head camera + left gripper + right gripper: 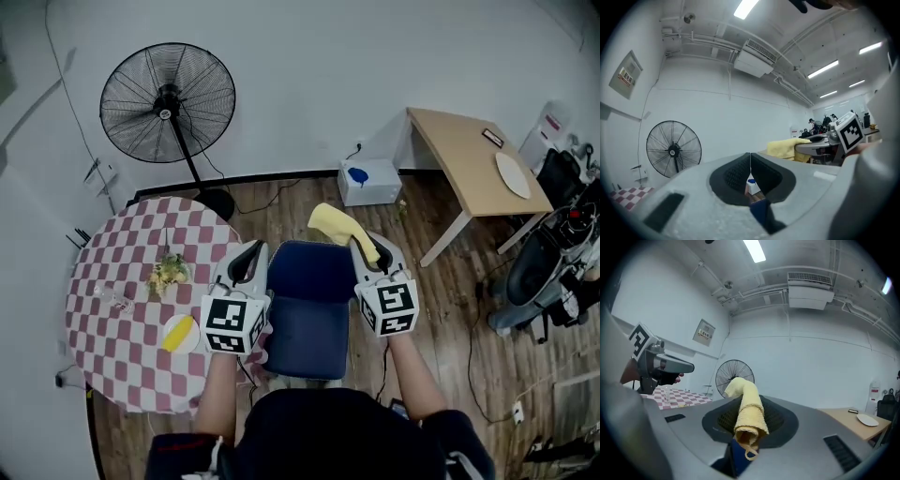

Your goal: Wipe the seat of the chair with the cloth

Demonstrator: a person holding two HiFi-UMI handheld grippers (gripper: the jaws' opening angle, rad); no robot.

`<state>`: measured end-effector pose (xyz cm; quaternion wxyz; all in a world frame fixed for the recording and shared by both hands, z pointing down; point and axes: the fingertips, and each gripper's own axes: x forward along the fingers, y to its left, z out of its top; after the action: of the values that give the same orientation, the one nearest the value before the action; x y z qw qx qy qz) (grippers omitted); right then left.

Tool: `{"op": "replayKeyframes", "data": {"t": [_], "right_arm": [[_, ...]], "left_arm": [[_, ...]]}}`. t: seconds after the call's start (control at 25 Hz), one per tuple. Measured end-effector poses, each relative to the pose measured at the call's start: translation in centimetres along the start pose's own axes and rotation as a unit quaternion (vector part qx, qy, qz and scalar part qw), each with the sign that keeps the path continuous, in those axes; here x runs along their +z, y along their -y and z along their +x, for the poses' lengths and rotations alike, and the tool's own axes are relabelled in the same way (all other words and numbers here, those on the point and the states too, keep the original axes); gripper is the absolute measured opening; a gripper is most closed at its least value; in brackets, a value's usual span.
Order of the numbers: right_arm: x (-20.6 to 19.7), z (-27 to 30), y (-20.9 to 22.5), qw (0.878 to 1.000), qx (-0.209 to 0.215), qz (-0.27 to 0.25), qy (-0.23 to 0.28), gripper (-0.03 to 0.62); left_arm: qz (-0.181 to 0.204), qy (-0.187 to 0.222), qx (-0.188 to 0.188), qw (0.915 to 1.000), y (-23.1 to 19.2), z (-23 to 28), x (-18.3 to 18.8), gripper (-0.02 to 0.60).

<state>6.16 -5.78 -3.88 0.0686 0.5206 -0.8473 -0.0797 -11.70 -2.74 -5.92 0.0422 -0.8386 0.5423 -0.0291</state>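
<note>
A dark blue chair seat [307, 309] sits directly below me between both grippers. My right gripper [367, 250] is shut on a yellow cloth [339, 228], which sticks out past the jaw tips over the chair's far right corner. In the right gripper view the cloth [749, 413] is pinched between the dark pads and curls up toward the fan. My left gripper [247, 258] hovers at the seat's left edge, shut with nothing in it; its pads [740, 176] meet in a thin line in the left gripper view, where the cloth [787, 148] shows to the right.
A round table with a red checked cover [131, 309] stands left of the chair, carrying a glass, a small plant and a yellow item on a plate. A floor fan [169, 98] is behind it. A white box [368, 181], a wooden desk [473, 159] and a scooter [548, 262] are at right.
</note>
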Motion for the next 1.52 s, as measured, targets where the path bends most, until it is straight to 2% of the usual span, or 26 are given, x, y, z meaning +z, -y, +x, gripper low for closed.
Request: {"op": "replayKeyframes", "data": {"t": [0.2,0.72,1.52], "right_arm": [[0.8,-1.2,-0.2,1.0,-0.004,-0.012,0.011,0.075],[1.7,-1.4,-0.6,1.0,-0.003,-0.005,0.025,0.075],[1.6,0.8,-0.9,1.0,-0.002,-0.015,0.028,0.075]], "left_arm": [[0.017,0.024,0.009,0.9995,0.0,-1.5,1.6,0.018],[0.066,0.026,0.016,0.9974,0.7,-1.7,2.4,0.02],[0.083,0.025,0.011,0.9962,0.2,-0.3,1.8,0.02]]}}
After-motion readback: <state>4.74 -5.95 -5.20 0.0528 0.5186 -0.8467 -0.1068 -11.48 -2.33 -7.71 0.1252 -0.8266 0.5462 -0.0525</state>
